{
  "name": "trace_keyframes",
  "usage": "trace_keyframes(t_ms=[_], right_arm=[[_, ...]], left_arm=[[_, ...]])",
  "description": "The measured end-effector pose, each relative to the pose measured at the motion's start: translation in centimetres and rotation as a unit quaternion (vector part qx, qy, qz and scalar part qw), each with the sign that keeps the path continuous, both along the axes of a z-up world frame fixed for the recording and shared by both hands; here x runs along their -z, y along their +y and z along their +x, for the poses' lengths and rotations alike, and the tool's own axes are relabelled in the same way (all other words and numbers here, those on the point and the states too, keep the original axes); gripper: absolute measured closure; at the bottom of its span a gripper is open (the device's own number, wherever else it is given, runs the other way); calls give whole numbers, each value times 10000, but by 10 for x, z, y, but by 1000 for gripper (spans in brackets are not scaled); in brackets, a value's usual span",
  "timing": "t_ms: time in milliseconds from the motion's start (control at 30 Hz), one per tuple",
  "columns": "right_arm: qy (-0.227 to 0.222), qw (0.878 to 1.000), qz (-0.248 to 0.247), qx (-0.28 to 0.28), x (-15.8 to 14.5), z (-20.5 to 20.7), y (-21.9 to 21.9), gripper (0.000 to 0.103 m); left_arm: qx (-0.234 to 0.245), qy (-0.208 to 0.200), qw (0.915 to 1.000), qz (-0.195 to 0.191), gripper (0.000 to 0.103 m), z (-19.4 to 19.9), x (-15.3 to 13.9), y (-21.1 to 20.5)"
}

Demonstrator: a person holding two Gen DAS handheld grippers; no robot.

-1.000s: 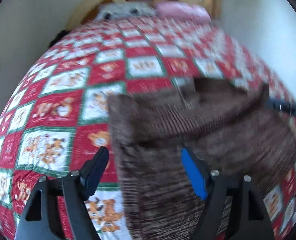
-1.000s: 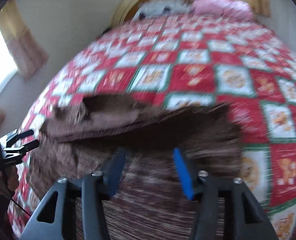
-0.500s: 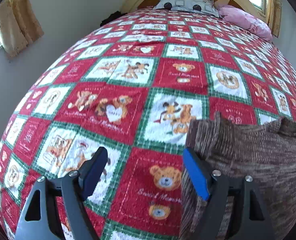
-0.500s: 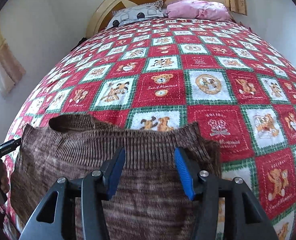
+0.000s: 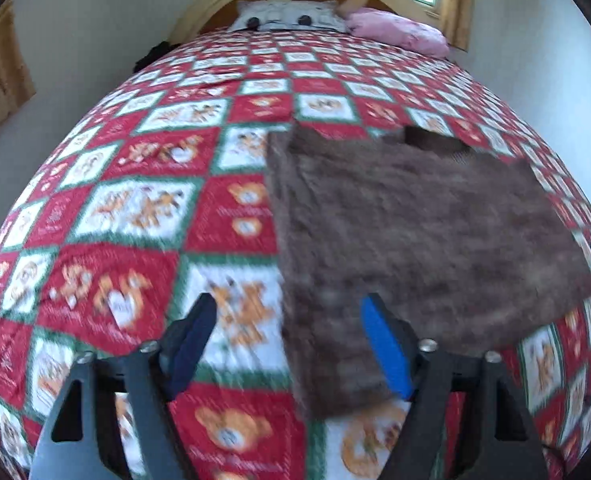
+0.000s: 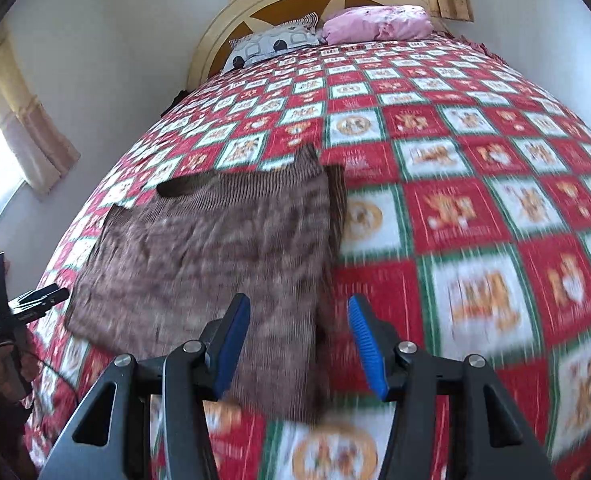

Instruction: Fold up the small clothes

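Note:
A brown knitted garment (image 5: pixel 411 240) lies flat on the bed quilt (image 5: pixel 143 208), with its ribbed hem at the far side. It also shows in the right wrist view (image 6: pixel 215 256). My left gripper (image 5: pixel 287 344) is open and empty, raised over the garment's near left edge. My right gripper (image 6: pixel 299 340) is open and empty, raised over the garment's near right edge. The left gripper shows at the left edge of the right wrist view (image 6: pixel 19 304).
The red, white and green patchwork quilt (image 6: pixel 475 208) covers the whole bed. A patterned pillow (image 6: pixel 275 44) and a pink pillow (image 6: pixel 379 22) lie at the headboard. Walls run close along both sides of the bed.
Both grippers have pulled back and up from the garment. The garment, lifted and moving a second ago, now lies flat on the quilt.

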State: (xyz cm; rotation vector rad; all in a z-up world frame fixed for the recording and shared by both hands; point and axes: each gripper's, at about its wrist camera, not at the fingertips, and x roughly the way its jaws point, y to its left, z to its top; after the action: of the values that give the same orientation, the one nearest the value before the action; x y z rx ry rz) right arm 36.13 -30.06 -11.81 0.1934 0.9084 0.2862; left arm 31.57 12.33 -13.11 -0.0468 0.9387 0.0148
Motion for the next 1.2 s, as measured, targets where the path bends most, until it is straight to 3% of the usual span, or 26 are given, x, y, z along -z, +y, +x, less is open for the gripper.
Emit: trace_keyframes(t_ms=[133, 167, 300, 333, 367, 400, 600, 733, 967, 1033, 1067, 1100, 1133, 1200], right_arm=[[150, 9998, -89, -86, 10, -14, 7, 59], [208, 9997, -118, -34, 15, -14, 8, 63], [398, 9992, -98, 31, 29, -17, 10, 64], [382, 9992, -125, 7, 31, -19, 11, 68], [342, 9992, -204, -11, 31, -22, 12, 84], [321, 9992, -246, -39, 31, -25, 13, 93], [174, 9996, -114, -167, 12, -38, 7, 95], [416, 9980, -424, -224, 34, -31, 14, 95], [291, 9972, -652, -235, 26, -41, 15, 92], [116, 9957, -906, -133, 14, -46, 17, 88], [25, 9951, -987, -102, 10, -47, 17, 76], [-110, 9942, -1069, -63, 3, -48, 19, 56], [-261, 9939, -1071, -66, -6, -48, 21, 49], [-470, 9951, -851, -197, -18, -46, 28, 47]], left_arm=[[104, 84, 9999, 29, 49, -6, 11, -12], [108, 132, 9998, -40, 56, -5, 14, -13], [-53, 224, 9997, -120, 74, -4, 25, -11], [-53, 196, 9997, -112, 83, -8, 25, -13], [7, 184, 9998, -91, 97, -10, 23, -13], [98, 136, 9998, -86, 98, -12, 20, -13], [282, 13, 9995, -165, 99, -32, 5, -9], [255, 102, 9996, -58, 99, -29, 17, -7], [103, 96, 9999, -51, 87, -29, 17, 0], [-3, 82, 10000, 53, 70, -29, 11, 4], [-58, -3, 10000, 76, 55, -30, 7, 6], [-122, -141, 9997, 132, 44, -32, 2, 6], [-183, -274, 9992, 223, 41, -33, -4, 5], [-202, -445, 9985, 253, 35, -31, -10, 1]])
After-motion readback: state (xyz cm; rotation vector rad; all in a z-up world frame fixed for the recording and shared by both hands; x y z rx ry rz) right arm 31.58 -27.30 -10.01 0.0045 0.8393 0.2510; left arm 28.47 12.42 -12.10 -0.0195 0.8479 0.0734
